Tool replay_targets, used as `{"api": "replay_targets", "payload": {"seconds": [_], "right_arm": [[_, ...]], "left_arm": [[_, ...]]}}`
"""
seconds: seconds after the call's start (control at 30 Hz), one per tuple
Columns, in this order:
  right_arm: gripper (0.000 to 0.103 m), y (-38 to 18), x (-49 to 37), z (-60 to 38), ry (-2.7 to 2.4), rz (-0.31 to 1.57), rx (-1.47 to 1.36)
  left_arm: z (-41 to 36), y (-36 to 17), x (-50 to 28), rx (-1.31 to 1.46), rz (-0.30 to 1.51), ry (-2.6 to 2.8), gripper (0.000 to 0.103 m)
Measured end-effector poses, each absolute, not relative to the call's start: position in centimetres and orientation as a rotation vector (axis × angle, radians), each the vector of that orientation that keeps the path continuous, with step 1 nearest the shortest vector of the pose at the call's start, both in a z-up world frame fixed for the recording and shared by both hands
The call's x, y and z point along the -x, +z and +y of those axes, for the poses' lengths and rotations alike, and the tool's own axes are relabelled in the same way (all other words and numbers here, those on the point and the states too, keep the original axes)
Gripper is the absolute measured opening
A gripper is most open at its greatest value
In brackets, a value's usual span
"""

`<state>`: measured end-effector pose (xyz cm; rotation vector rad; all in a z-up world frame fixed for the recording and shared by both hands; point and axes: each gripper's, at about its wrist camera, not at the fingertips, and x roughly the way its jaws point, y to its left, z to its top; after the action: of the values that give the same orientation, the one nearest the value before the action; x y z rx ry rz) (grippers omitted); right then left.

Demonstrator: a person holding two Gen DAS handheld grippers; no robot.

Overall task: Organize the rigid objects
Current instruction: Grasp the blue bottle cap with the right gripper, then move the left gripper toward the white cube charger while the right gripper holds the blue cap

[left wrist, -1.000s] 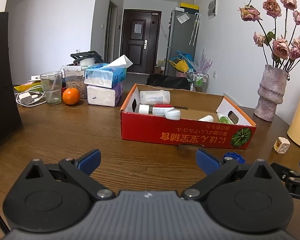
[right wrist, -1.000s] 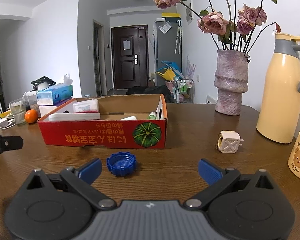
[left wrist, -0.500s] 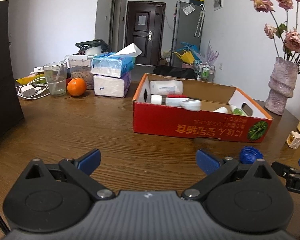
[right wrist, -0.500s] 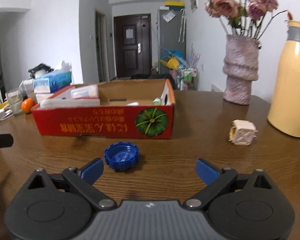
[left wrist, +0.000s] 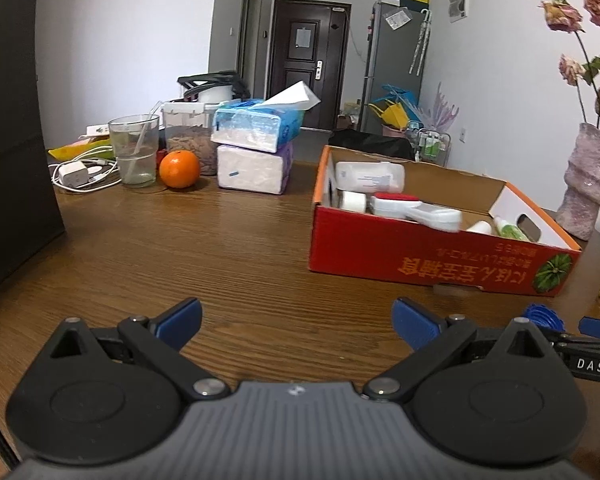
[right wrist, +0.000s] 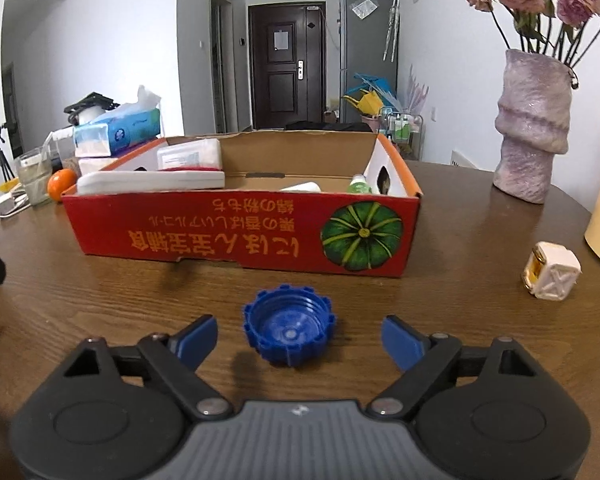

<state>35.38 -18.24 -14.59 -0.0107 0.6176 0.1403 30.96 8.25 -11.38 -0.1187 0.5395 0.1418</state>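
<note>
The right gripper (right wrist: pixel 298 338) has come closer to the blue cap (right wrist: pixel 288 326). A moment ago the cap sat off to one side, near the left pad. Now it sits right in the middle, between the two blue pads. The jaws have just been closing a bit, with the cap in the gap, but the pads do not touch it yet. There is bare wood on both sides of the cap. So the grab looks about to happen, and the cap is likely the next thing to go into the red box (right wrist: pixel 244 232).

The cap lies open side up on the table (right wrist: pixel 460 300), just in front of the red box. The box already has white bottles and tubes in it. A small white plug (right wrist: pixel 552 276) waits to the right of the box.

The left gripper (left wrist: pixel 298 320) is spread wide and holds nothing. It hangs over bare table, to the left of the box.
</note>
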Motion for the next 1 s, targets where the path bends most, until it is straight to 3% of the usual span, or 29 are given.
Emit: {"api": "replay_targets", "payload": {"seconds": [0.17, 0.27, 0.33, 1.0], "right_arm": [[0.081, -14.9, -37.3, -17.6, 0.119, 0.641, 0.000], [0.069, -15.3, -38.2, -17.2, 0.122, 0.669, 0.002], [0.053, -15.5, -38.4, -17.0, 0.122, 0.672, 0.006], [0.053, -14.1, -36.3, -18.3, 0.119, 0.593, -0.018]], "left_arm": [[9.2, -11.5, -31.2, 0.124, 0.541, 0.159, 0.103], [9.8, -11.5, -31.3, 0.135, 0.543, 0.160, 0.103], [9.9, -11.6, -31.3, 0.142, 0.548, 0.158, 0.103], [9.5, -11.8, -30.9, 0.135, 0.541, 0.167, 0.103]]}}
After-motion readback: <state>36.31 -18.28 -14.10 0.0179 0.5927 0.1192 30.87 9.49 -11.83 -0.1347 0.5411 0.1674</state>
